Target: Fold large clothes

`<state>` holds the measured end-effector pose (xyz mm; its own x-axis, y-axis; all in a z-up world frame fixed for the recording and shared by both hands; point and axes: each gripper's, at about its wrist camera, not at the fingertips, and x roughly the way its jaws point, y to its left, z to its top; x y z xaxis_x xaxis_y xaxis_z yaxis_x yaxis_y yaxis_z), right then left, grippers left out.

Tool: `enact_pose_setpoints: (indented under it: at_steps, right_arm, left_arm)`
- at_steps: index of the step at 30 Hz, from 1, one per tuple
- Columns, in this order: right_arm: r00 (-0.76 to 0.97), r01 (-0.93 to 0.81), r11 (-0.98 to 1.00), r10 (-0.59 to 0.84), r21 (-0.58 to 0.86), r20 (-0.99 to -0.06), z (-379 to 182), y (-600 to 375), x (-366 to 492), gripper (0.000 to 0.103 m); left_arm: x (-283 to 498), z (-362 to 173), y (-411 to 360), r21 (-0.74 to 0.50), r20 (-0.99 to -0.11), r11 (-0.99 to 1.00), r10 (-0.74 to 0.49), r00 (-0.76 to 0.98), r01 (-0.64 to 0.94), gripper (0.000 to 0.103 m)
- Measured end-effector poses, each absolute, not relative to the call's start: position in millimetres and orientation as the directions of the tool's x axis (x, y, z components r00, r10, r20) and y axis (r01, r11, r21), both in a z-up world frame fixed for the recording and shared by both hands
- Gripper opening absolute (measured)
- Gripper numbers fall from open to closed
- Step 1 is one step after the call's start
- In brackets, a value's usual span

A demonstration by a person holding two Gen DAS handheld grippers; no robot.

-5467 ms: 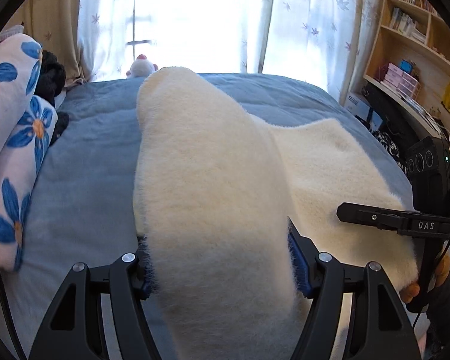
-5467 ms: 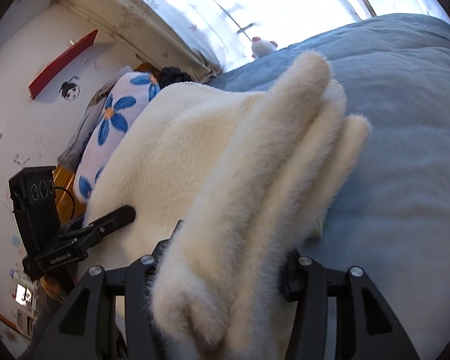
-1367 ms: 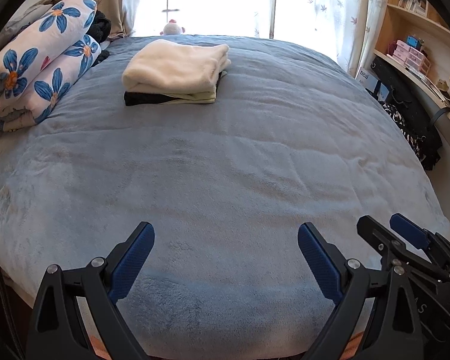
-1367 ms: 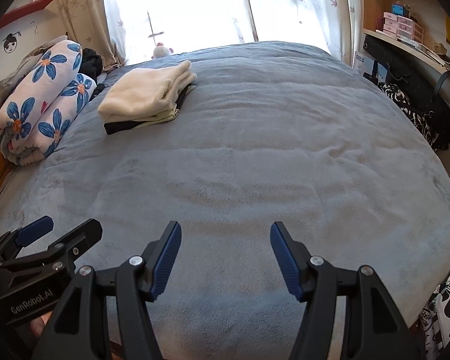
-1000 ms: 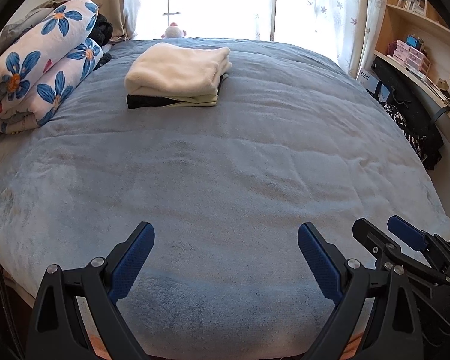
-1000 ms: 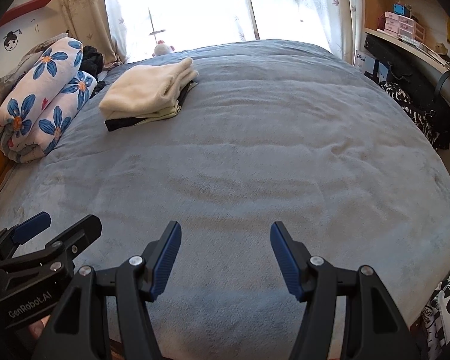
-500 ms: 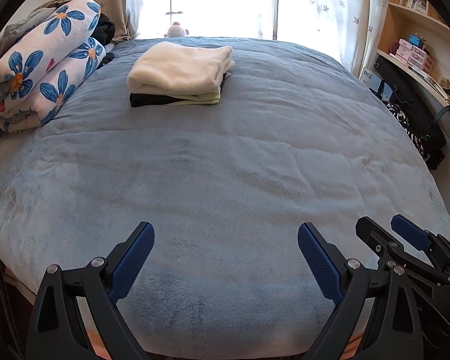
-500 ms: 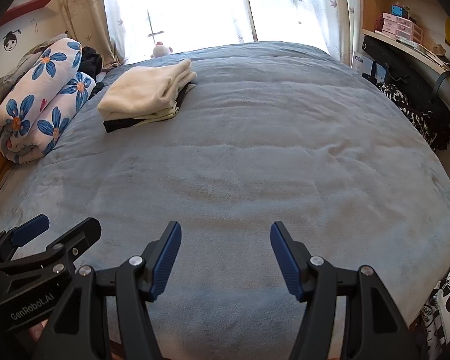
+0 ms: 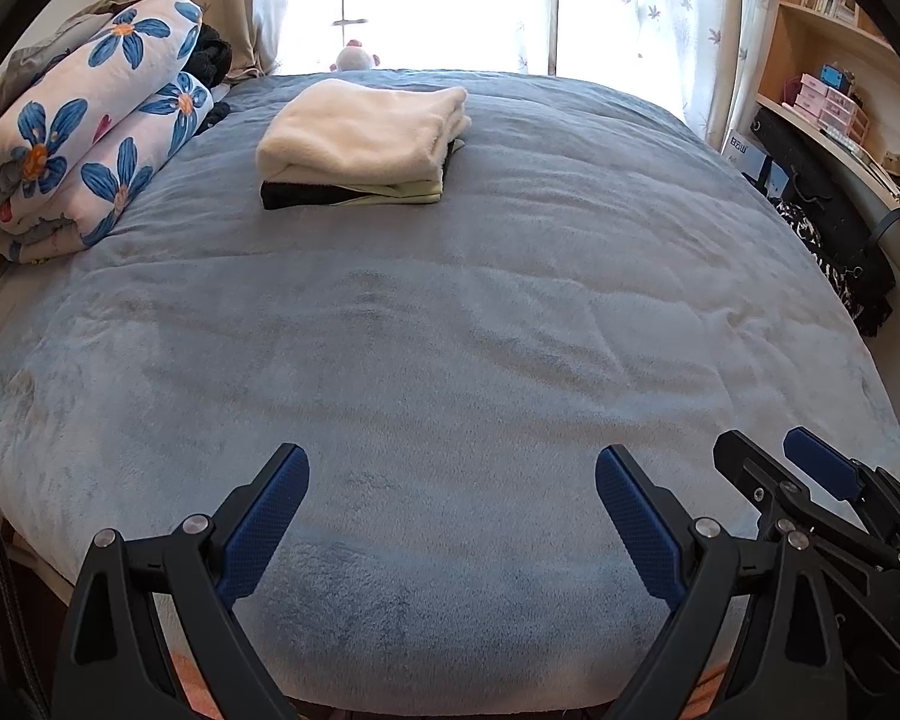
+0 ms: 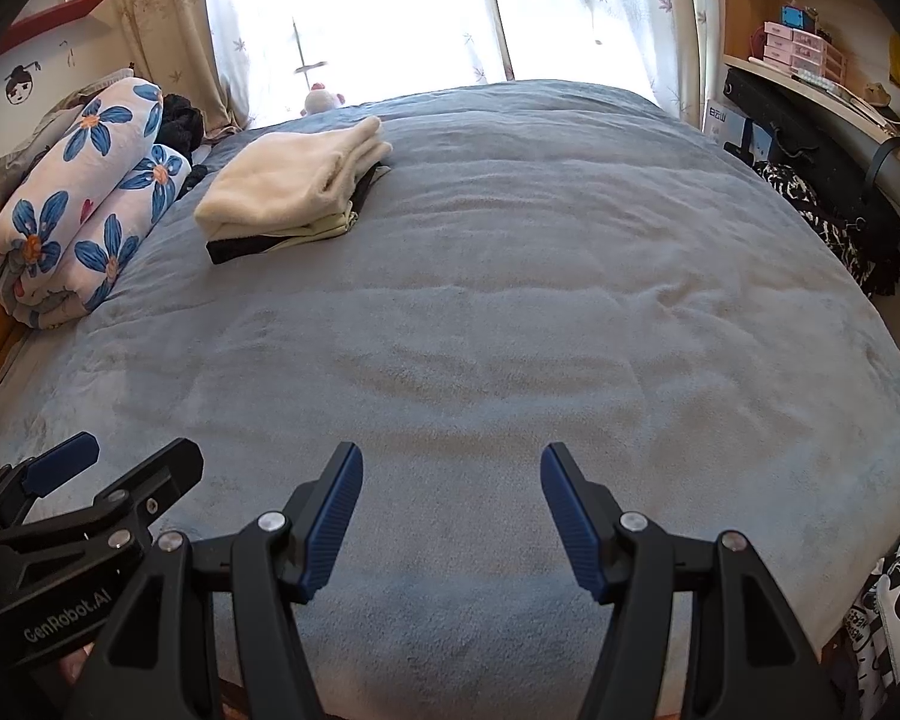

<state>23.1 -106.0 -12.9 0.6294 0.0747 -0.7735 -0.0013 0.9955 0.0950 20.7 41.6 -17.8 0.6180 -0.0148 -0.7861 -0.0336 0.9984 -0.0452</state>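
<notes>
A folded cream fleece garment (image 9: 363, 131) lies on top of a stack of folded clothes, with a pale yellow and a black piece (image 9: 297, 195) under it, far back on the blue bed (image 9: 450, 330). The stack also shows in the right wrist view (image 10: 294, 186). My left gripper (image 9: 450, 510) is open and empty over the bed's near edge, far from the stack. My right gripper (image 10: 450, 510) is open and empty beside it. Each gripper shows at the edge of the other's view: the right (image 9: 822, 498), the left (image 10: 90, 492).
A rolled floral quilt (image 9: 78, 144) lies along the bed's left side. A small plush toy (image 9: 354, 57) sits by the bright window. Shelves with boxes (image 9: 828, 102) and a dark bag (image 9: 834, 228) stand on the right. Printed fabric (image 10: 894, 600) hangs at the bed's near right corner.
Earlier both grippers held the cream fleece garment; it now lies folded on the stack and both grippers are open, drawn back to the bed's near edge. Over the last second, hardly any movement.
</notes>
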Motion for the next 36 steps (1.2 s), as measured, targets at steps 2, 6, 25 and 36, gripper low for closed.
enact_pose_setpoints:
  at_steps: [2,6,25,36]
  right_arm:
    - [0.629,-0.001,0.995,0.075,0.095,-0.774,-12.9,-106.2,22.7,0.062]
    - [0.629,-0.002,0.995,0.076,0.096,-0.774,-13.0,-106.1,23.1,0.062]
    - [0.627,0.0,0.995,0.076,0.098,-0.775,-13.5,-106.3,23.1,0.062]
    - [0.626,0.004,0.995,0.075,0.099,-0.776,-14.8,-106.0,22.1,0.062]
  left_arm:
    - [20.6,-18.1,41.9,-0.044,-0.786,0.998,-0.013,0.617,-0.035,0.096]
    - [20.5,-18.4,42.4,-0.044,-0.787,0.998,-0.014,0.617,-0.034,0.096]
    - [19.2,-20.0,43.7,-0.041,-0.79,0.998,-0.009,0.613,-0.038,0.096]
    - [19.8,-20.6,43.2,-0.041,-0.795,0.998,-0.01,0.606,-0.039,0.096]
